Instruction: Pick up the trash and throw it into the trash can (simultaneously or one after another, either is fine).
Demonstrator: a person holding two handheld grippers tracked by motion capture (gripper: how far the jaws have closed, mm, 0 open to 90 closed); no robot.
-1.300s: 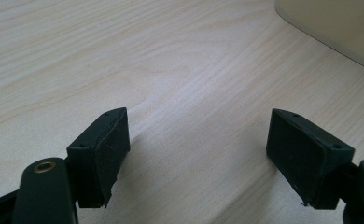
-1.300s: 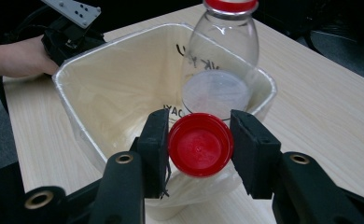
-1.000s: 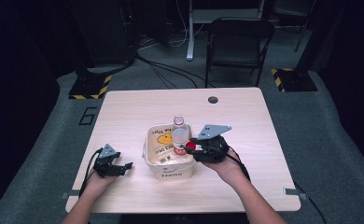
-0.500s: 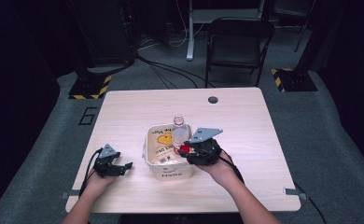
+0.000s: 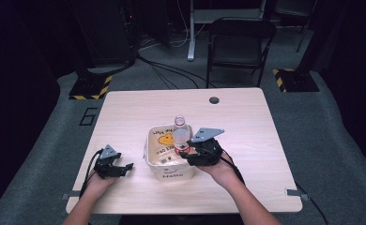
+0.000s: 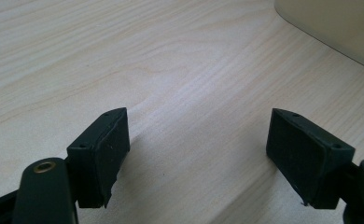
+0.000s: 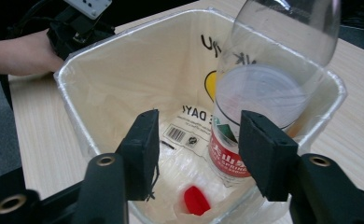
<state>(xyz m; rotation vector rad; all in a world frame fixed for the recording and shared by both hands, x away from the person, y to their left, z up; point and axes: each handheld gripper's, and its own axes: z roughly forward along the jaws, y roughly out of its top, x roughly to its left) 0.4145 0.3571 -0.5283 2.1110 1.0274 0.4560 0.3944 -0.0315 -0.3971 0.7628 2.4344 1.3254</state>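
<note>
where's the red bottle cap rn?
The small red plastic bottle cap lies on the bottom of the cream plastic-lined bin, beside the clear plastic bottle, below the right gripper.

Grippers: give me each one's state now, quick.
Left gripper: open, nothing between its jaws.
Right gripper: jaws just opening, holding nothing, over the bin.

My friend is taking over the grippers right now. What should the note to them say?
Left gripper: open, holding nothing, low over the table.
Right gripper: jaws have just been opening, nothing between them, above the bin.
Bottle: capless, leaning in the bin's corner, released.
Red cap: on the bin's bottom.
Done: bottle and cap binned.
Left: probably just pull the right gripper away.
</note>
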